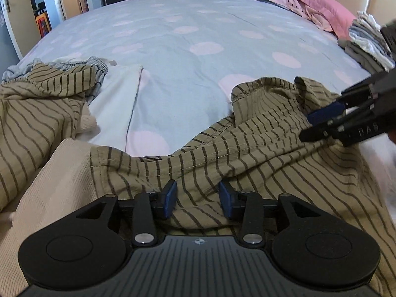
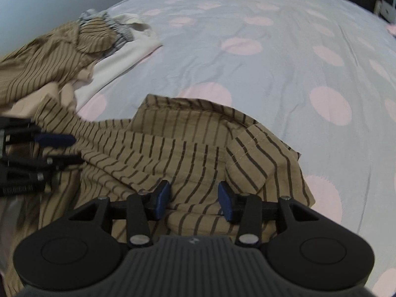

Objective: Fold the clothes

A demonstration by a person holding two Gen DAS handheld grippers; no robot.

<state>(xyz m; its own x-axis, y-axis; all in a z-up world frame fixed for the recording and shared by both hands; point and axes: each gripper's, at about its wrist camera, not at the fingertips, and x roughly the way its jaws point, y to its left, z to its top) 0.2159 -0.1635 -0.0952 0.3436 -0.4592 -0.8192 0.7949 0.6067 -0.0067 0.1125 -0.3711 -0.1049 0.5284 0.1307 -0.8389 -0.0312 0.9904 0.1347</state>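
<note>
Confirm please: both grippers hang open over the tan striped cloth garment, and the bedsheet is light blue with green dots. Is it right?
Not entirely. The dots on the light blue bedsheet are pink, as both wrist views show. The left gripper and right gripper do hang open over the tan striped cloth garment.

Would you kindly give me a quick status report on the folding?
Left gripper and right gripper both open, pads clear above the striped shirt. Shirt crumpled on the bed, not folded. Unfolded clothes pile beside it overlaps one end.

Pale letters "DAS" on the right gripper [image 1: 319,123] black body, otherwise nothing legible
</note>
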